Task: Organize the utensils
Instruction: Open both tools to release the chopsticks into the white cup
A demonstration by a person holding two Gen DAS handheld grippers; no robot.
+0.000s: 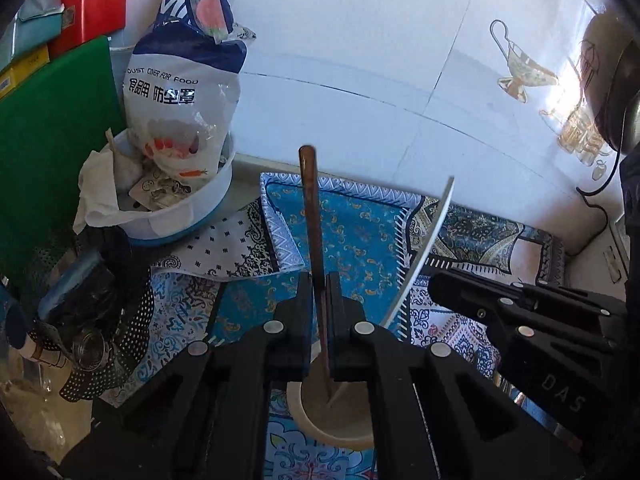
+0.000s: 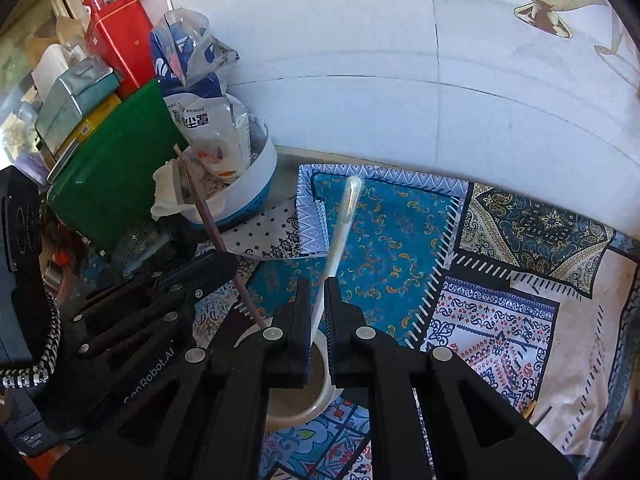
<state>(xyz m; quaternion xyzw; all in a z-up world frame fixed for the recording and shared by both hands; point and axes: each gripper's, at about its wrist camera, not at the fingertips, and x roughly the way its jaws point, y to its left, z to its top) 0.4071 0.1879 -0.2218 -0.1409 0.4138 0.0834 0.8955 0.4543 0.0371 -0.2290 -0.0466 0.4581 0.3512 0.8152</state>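
My left gripper (image 1: pixel 319 285) is shut on a brown wooden chopstick (image 1: pixel 312 216) that stands nearly upright, its lower end down in a beige cup (image 1: pixel 340 436) under the jaws. My right gripper (image 2: pixel 317 285) is shut on a white plastic utensil (image 2: pixel 340 232) with a translucent top end, and its lower end dips into the same cup (image 2: pixel 316 408). The two grippers are side by side over the cup. The right gripper (image 1: pixel 440 286) shows at the right of the left wrist view with the white utensil (image 1: pixel 428 240). The left gripper (image 2: pixel 224 264) and chopstick (image 2: pixel 208 220) show at the left of the right wrist view.
Patterned blue and paisley cloths (image 2: pixel 400 240) cover the counter. A white-and-blue basin (image 1: pixel 188 220) with a plastic bag (image 1: pixel 184 80) and tissue stands at the back left, beside a green board (image 1: pixel 52 140) and a red tin (image 2: pixel 120 40). The tiled wall (image 1: pixel 360 40) is behind, a black cable (image 1: pixel 600 200) at right.
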